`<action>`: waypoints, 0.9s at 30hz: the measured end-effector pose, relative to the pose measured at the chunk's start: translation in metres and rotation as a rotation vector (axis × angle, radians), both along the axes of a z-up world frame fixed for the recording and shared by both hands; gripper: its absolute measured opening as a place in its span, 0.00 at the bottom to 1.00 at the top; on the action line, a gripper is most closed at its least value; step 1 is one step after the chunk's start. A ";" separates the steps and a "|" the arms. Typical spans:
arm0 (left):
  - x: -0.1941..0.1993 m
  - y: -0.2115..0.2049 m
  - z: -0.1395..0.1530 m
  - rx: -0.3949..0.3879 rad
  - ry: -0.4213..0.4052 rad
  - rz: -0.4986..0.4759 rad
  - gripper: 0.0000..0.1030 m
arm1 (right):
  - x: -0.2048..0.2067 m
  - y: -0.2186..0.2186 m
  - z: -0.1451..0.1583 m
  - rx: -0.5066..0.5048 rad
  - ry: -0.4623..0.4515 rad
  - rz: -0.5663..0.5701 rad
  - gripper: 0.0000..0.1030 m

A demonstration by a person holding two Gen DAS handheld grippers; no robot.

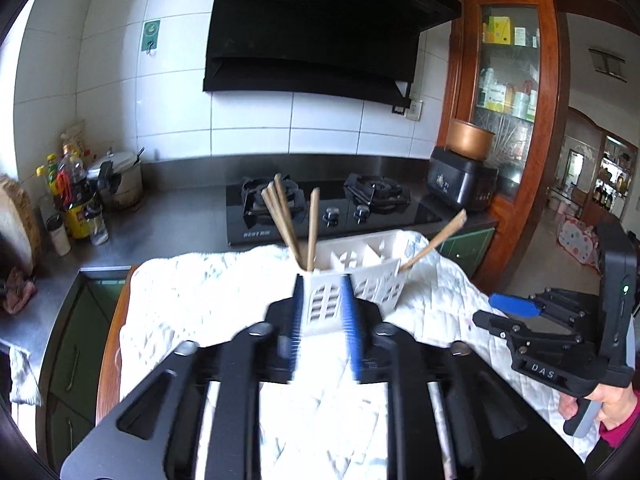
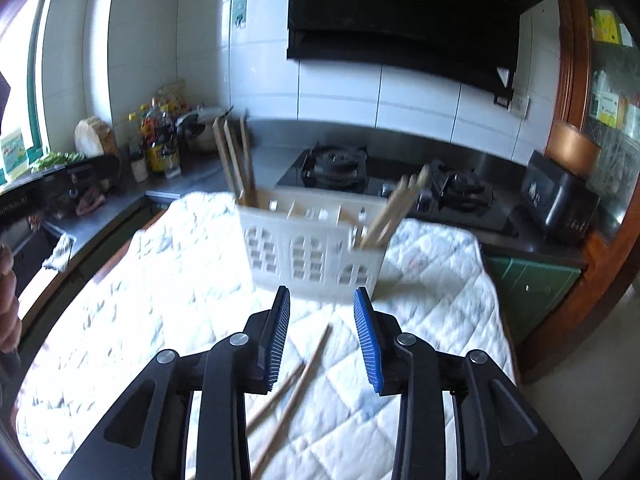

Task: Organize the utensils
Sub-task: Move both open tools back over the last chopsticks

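Left wrist view: left gripper has its blue pads parted, gap between them, nothing pinched. The end of the white utensil caddy shows in the gap; motion blur hides whether the pads touch its wall. Caddy stands on a white quilted cloth over a table. Wooden chopsticks stand upright in the caddy's near end compartment, and another chopstick leans out at the far end. Right gripper is seen side-on at the right edge, held by a hand with a pink sleeve; its gap is hard to read from this angle. Gas stove behind.

Right wrist view: right gripper has its pads spread, empty, touching nothing, hovering short of the caddy's long side. Caddy and its sticks are blurred. Only this view shows two loose chopsticks lying on the cloth under the fingers, their near ends cut off behind the gripper body. At the left edge, part of the left gripper's body and a hand, cropped.
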State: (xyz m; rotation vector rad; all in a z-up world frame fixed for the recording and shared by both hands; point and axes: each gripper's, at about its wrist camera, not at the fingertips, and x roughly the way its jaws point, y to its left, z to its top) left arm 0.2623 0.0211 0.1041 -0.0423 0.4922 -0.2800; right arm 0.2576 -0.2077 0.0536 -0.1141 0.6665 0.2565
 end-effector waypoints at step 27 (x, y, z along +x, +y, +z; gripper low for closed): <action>-0.093 0.045 -0.094 0.005 0.106 0.191 0.73 | -0.048 0.020 -0.137 0.153 0.244 -0.114 0.23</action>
